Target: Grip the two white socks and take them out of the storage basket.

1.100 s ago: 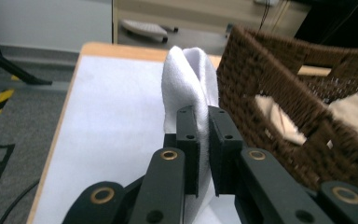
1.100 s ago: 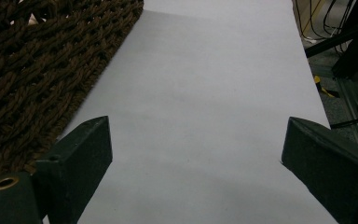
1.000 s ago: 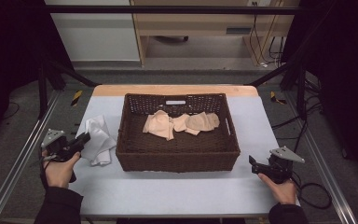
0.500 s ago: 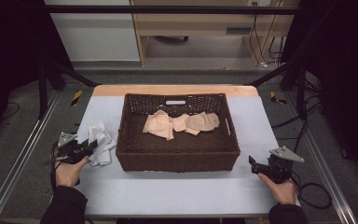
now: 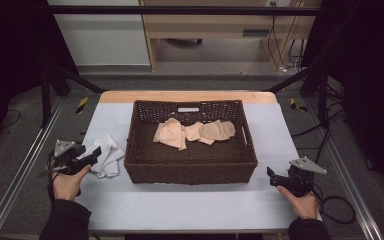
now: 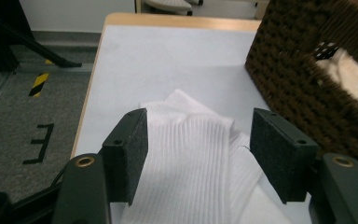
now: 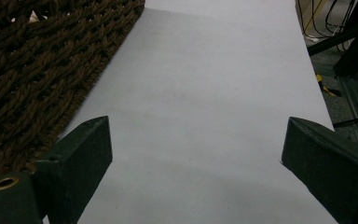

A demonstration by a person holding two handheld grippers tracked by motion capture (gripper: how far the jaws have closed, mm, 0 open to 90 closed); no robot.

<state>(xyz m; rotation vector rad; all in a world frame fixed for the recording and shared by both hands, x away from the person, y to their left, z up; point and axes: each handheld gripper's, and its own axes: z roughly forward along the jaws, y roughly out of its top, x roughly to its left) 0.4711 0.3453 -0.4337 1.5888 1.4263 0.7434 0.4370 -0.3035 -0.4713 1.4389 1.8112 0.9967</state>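
Observation:
White ribbed socks (image 5: 109, 156) lie in a loose pile on the table, left of a dark wicker basket (image 5: 190, 169). My left gripper (image 5: 96, 152) reaches over their near edge. In the left gripper view the white socks (image 6: 200, 158) lie between and below the two pads, which stand apart without pressing them. The left gripper (image 6: 198, 140) has just been opening its jaws. Beige socks (image 5: 172, 134) lie inside the basket. My right gripper (image 5: 270, 176) rests open on the table at the basket's right front corner; the right gripper (image 7: 196, 140) has only bare tabletop between its jaws.
The table (image 5: 190, 205) has free room in front of the basket and on both sides. The basket wall (image 6: 298, 79) rises close to the right of the left gripper, and the basket (image 7: 37, 70) stands left of the right gripper. Metal frame rails run along both table sides.
The left gripper's jaws have gone from shut to wide apart over the white socks, and the hand has shifted slightly toward them. The right gripper has not moved.

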